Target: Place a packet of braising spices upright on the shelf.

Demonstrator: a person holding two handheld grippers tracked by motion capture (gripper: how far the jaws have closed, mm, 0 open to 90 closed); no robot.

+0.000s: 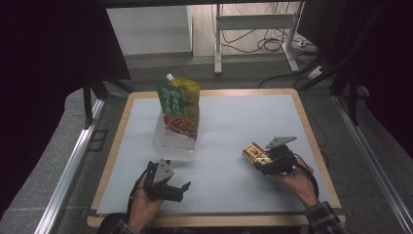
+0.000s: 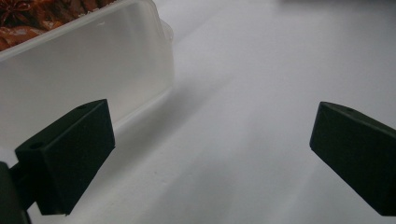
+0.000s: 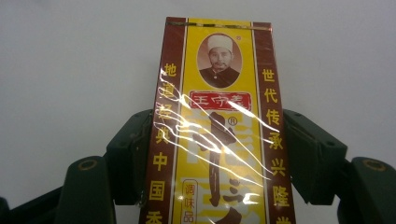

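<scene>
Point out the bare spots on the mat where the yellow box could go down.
Free: the wide stretch between the tub and the right gripper, and the far right corner of the mat. Crowded: around the tub and pouch, near the left gripper.

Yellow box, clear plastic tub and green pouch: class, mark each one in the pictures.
Yellow box (image 3: 217, 140): right gripper view, middle of its printed front.
Clear plastic tub (image 2: 88, 70): left gripper view, its see-through side wall.
Green pouch (image 1: 179, 105): high view, middle of its printed face.
</scene>
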